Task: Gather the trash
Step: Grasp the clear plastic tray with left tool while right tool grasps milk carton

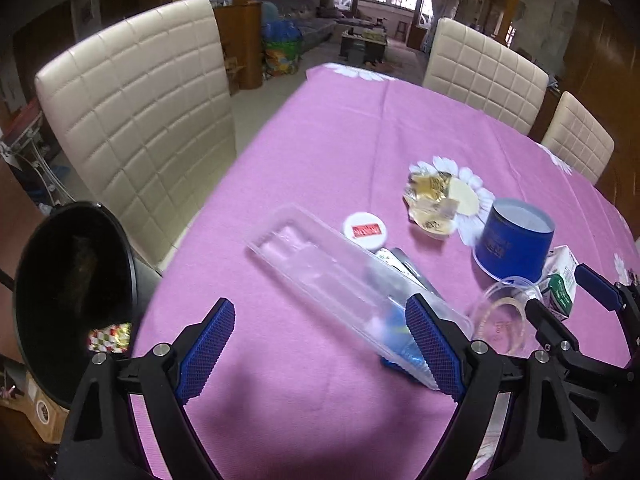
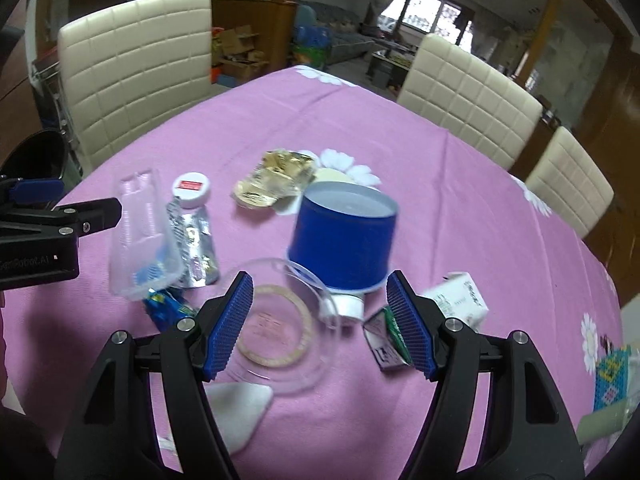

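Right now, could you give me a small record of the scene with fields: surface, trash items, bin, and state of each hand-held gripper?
surface: pink tablecloth
trash items: clear plastic tray, blue tub, gold wrapper, white cap, round clear lid, small carton
bin: black bin, beside the table's left edge
left hand-held gripper: open, holding nothing
right hand-held gripper: open, above the lid

3 chairs [image 2: 136, 68], 1 blue tub [image 2: 344, 236], 1 bin [image 1: 72, 300].

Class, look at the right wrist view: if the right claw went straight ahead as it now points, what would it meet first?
Most likely the clear round plastic lid lying between the fingers of the open right claw. Just beyond it stands the blue tub. Depth is hard to judge here.
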`<state>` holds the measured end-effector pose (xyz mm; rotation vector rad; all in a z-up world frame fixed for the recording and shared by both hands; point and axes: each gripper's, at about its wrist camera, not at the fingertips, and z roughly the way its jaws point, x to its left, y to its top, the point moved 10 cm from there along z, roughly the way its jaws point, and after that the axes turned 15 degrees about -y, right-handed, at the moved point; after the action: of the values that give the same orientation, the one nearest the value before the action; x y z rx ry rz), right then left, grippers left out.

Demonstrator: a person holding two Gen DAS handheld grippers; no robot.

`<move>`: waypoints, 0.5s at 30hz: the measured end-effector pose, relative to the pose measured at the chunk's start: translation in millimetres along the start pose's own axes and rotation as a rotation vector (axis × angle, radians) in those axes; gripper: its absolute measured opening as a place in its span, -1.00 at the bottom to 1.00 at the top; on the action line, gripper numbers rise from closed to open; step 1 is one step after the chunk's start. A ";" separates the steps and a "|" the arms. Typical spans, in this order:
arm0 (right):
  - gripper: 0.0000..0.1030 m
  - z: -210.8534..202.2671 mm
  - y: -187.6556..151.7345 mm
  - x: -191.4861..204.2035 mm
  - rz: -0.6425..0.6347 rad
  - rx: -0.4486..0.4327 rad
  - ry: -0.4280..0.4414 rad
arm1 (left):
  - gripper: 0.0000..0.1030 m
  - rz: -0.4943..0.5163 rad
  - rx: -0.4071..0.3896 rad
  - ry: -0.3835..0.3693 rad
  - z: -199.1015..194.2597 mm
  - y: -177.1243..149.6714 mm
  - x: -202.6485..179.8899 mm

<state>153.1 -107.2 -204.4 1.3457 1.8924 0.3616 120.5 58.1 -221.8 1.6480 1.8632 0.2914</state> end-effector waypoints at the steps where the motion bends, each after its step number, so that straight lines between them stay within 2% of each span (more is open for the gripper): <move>1: 0.36 1.1 -1.9 -4.7 0.007 0.001 -0.013 | 0.65 -0.011 0.014 -0.011 4.5 -2.0 -1.2; 5: 0.40 10.2 -13.1 -27.9 0.044 0.020 -0.091 | 0.65 -0.060 0.065 -0.042 24.4 -13.2 -6.5; 7: 0.65 14.2 -17.6 -38.4 0.063 0.024 -0.130 | 0.65 -0.079 0.085 -0.050 33.3 -19.1 -8.0; 9: 0.72 18.2 -20.3 -48.8 0.092 0.025 -0.151 | 0.64 -0.087 0.092 -0.052 38.2 -23.4 -7.6; 12: 0.78 28.9 -22.8 -57.8 0.123 0.048 -0.158 | 0.44 -0.090 0.080 -0.077 42.0 -24.9 -11.9; 14: 0.79 38.0 -23.4 -60.9 0.144 0.067 -0.156 | 0.10 -0.087 0.075 -0.101 42.8 -23.3 -15.3; 15: 0.81 41.4 -23.9 -61.7 0.153 0.072 -0.156 | 0.02 -0.082 0.072 -0.111 43.6 -21.9 -18.0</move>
<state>175.8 -180.2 -220.5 1.5266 1.6932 0.2585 128.4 26.4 -262.3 1.5968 1.8714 0.0973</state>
